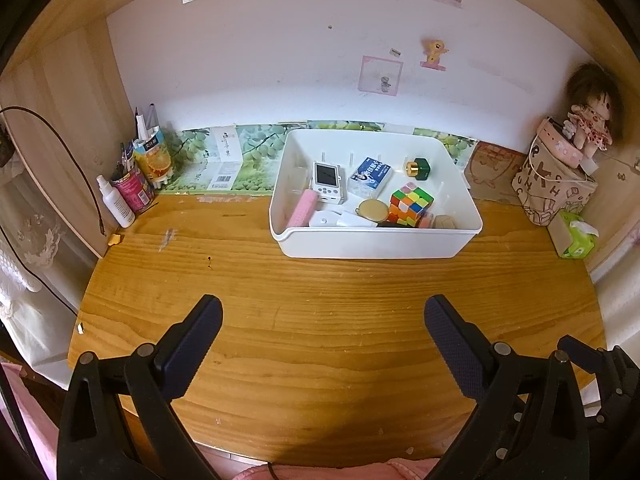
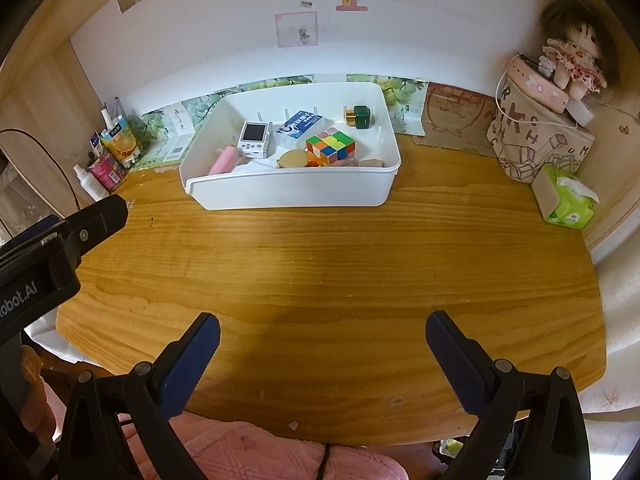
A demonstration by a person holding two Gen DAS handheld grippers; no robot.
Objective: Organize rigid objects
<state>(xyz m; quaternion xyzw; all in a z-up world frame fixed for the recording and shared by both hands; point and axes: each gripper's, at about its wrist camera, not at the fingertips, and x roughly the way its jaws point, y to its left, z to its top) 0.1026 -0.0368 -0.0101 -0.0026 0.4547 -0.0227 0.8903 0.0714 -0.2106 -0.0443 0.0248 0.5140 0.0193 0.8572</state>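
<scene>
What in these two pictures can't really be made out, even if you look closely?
- Things at the near side of the white bin, right wrist view: its front wall covers their lower parts.
- Print on the blue-and-white box, left wrist view: too small to read.
- Left gripper, right wrist view: cut off by the left edge.
- Pens in the cup, left wrist view: too small and crowded to count.

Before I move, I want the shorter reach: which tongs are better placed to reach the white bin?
Probably the left tongs. Their view shows the white bin nearly straight ahead; the right tongs see it off to their left. Both are open and empty, so the difference is small.
</scene>
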